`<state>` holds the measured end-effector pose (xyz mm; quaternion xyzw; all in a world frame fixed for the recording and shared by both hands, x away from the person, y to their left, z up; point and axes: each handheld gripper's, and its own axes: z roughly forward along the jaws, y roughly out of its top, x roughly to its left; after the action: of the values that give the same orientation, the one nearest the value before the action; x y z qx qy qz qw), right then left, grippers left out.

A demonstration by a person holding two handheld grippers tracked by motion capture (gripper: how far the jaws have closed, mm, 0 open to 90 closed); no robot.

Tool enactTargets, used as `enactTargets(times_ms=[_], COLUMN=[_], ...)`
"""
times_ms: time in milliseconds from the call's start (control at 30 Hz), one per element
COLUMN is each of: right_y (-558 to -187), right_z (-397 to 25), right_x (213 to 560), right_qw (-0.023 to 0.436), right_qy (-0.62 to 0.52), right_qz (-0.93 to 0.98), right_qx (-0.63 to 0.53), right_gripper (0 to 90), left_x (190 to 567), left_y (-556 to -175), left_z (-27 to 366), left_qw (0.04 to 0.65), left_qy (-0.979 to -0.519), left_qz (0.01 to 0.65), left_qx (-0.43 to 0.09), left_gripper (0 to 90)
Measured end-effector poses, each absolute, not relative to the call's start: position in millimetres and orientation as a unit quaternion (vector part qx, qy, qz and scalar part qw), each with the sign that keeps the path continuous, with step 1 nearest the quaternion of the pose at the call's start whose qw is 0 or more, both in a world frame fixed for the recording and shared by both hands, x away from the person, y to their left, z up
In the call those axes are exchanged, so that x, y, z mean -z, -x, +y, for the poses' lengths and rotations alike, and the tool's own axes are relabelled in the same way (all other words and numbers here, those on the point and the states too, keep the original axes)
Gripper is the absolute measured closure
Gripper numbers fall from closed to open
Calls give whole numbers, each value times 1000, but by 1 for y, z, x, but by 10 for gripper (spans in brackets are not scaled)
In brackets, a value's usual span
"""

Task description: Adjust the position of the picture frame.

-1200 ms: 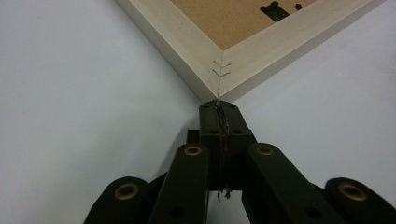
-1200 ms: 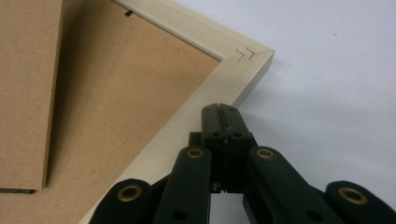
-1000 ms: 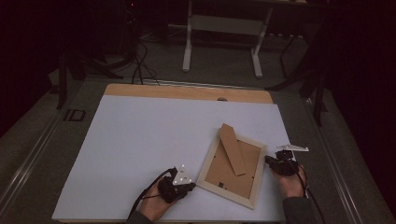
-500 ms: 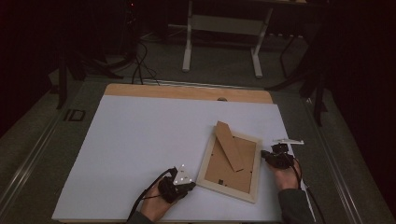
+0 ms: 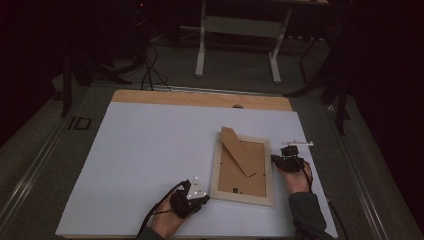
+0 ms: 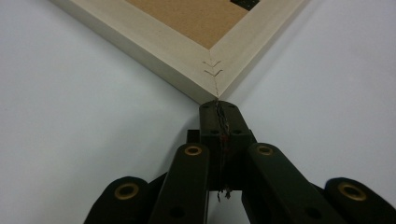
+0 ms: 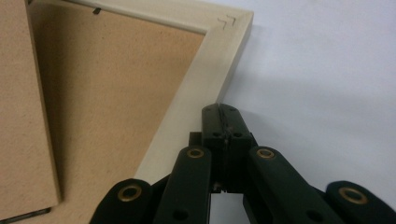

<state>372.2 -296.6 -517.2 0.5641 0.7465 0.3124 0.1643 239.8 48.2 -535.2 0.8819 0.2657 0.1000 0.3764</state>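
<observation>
1. High view: a pale wooden picture frame (image 5: 243, 170) lies face down on the white bench (image 5: 150, 150), towards its right and near side. Its brown backing board (image 5: 240, 172) faces up, and the fold-out stand (image 5: 242, 155) lies flat across the board. The left tongs (image 5: 200, 199) sit at the frame's near left corner, held by a hand (image 5: 167, 222) that comes in from the bottom edge. The right tongs (image 5: 276, 159) sit against the frame's right edge, about halfway along it, held by the other hand (image 5: 295, 180).

2. Left gripper view: the left tongs (image 6: 218, 109) are pressed fully together, with nothing between them. Their tip meets the mitred corner of the frame (image 6: 187, 51), right at the joint line where two small staples show. White bench surface lies on either side.

3. Right gripper view: the right tongs (image 7: 220, 112) are likewise closed tight and hold nothing. Their tip rests against the outer side of the frame's rail (image 7: 201, 84). The backing board (image 7: 116, 88) lies to the left, and a piece of the stand (image 7: 23, 107) shows at the far left.
</observation>
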Motion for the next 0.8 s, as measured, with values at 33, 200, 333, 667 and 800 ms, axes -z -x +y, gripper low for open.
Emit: enactTargets(times_ms=[33, 200, 333, 667, 800], right_y=[-373, -379, -382, -386, -386], right_z=[-296, -284, -273, -255, -249], right_x=[518, 521, 522, 521, 519], right_qw=[163, 158, 153, 150, 157], right_qy=[-562, -561, -553, -535, -527], right_qz=[747, 752, 760, 776, 784], right_qx=[-314, -310, -306, -298, -288], right_gripper=[898, 898, 898, 898, 899], left_x=[535, 535, 536, 536, 536], left_y=[-240, -239, -238, -236, -235], left_z=[48, 48, 47, 43, 41], left_qw=[376, 377, 379, 379, 379], left_qy=[-882, -882, -881, -881, -881], left_qz=[266, 266, 267, 265, 266], left_qx=[-100, -99, -97, -98, -96], left_gripper=[900, 900, 900, 900, 900])
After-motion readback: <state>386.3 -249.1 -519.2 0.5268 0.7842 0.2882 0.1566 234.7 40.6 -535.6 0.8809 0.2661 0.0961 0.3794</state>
